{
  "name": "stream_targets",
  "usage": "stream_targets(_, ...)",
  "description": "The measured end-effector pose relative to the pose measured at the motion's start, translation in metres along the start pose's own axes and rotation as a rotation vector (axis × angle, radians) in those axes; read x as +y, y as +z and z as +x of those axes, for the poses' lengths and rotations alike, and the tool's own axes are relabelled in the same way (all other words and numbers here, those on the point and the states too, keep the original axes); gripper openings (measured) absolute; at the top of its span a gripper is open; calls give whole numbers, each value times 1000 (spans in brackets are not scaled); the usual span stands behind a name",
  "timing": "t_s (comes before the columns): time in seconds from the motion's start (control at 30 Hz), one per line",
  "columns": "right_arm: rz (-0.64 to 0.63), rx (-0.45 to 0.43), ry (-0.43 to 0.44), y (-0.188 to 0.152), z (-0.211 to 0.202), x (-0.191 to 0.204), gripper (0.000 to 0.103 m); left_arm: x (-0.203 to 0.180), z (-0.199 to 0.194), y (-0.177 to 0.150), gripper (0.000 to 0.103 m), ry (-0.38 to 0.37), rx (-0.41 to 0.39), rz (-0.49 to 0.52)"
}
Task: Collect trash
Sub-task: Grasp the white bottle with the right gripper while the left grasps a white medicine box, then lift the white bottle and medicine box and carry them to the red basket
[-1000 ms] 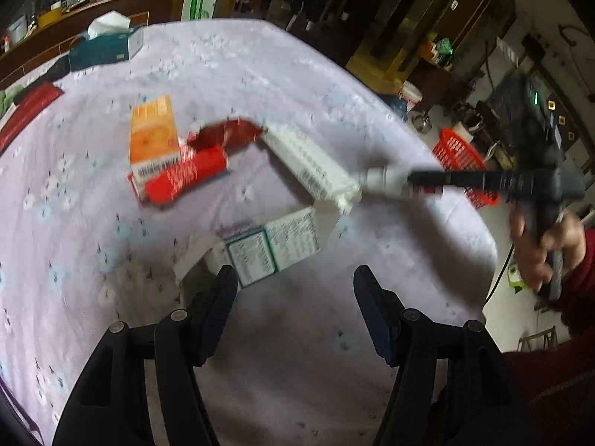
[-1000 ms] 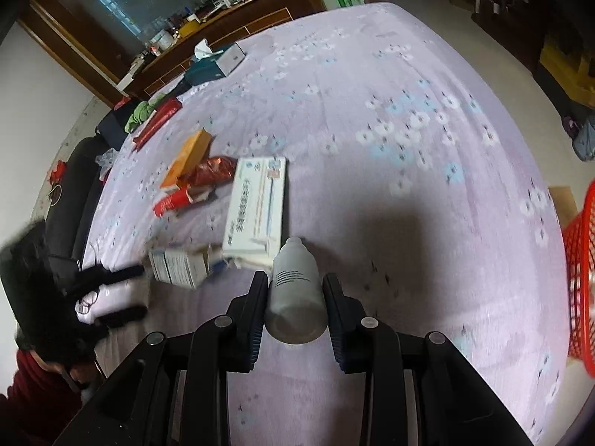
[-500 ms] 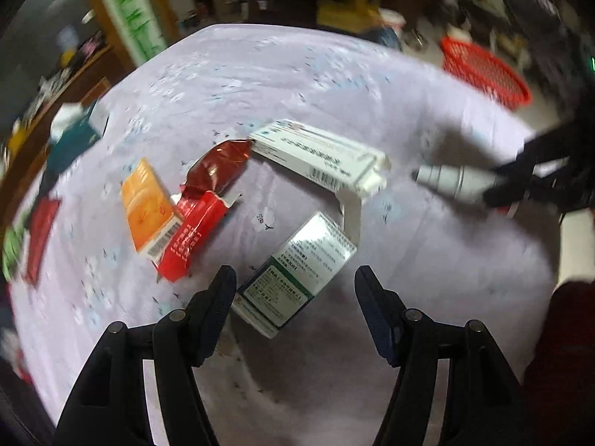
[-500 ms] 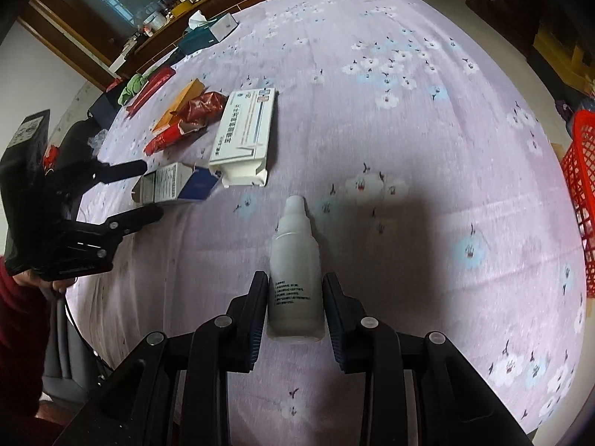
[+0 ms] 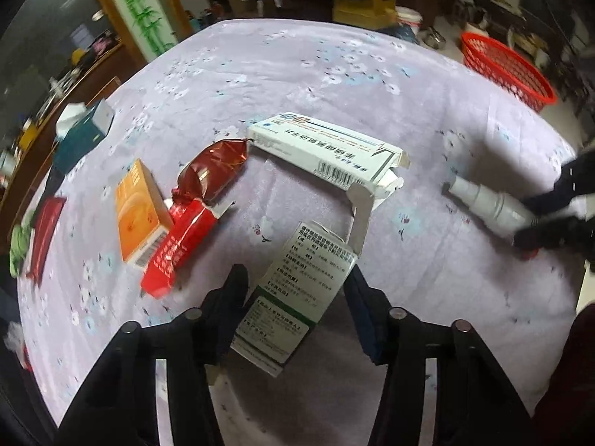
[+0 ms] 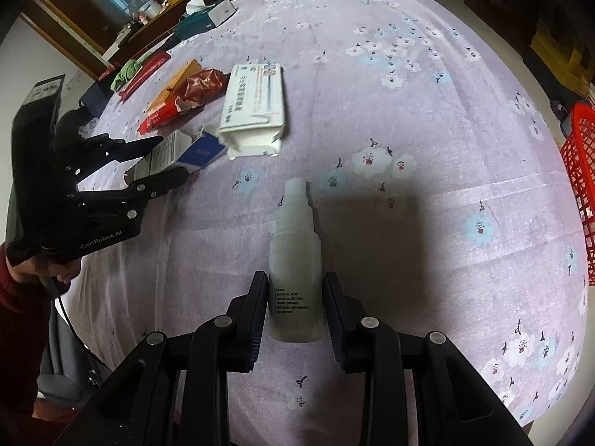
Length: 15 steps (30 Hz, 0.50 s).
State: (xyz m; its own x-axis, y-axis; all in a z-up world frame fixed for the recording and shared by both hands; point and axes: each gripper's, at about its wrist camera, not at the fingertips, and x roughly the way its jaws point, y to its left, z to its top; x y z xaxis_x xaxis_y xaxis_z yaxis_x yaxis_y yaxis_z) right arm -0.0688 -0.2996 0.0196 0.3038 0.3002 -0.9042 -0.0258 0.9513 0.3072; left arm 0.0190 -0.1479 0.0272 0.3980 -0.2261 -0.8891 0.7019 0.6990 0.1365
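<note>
While right tool [image 6: 295,308] clamps white bottle [image 6: 295,260] low over near table [image 6: 427,119] edge, left tool [image 5: 293,297] straddles green-printed box [image 5: 297,286], jaws apart, no grip yet. Advice: centre box, close on long sides, avoid loose flap. Red basket [image 5: 509,70] far right, contents hidden.

Matt plastic bottle [image 6: 295,260], cloth tablecloth [image 6: 409,111]

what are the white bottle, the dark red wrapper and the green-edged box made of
White bottle: looks like matte, slightly translucent plastic; soft sheen, moulded stepped neck.
Dark red wrapper: probably foil or metallised plastic film; glossy, crinkled, sharp highlights.
Green-edged box: thin printed cardboard, smooth finish; crisp folded edges, an open flap.
</note>
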Motion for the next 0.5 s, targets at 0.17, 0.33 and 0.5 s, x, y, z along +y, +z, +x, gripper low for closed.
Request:
stream_targets(0.17, -8, 16, -7, 3, 6, 8, 33, 6, -10, -9, 47, 8, -33, -176)
stream_targets(0.33, -19, 29, -19, 4, 12, 15, 33, 5, -26, -24, 47, -22, -62, -313)
stream_targets(0.5, -8, 24, -31, 3, 12, 20, 32, 0, -37, -37, 47, -39, -74, -402)
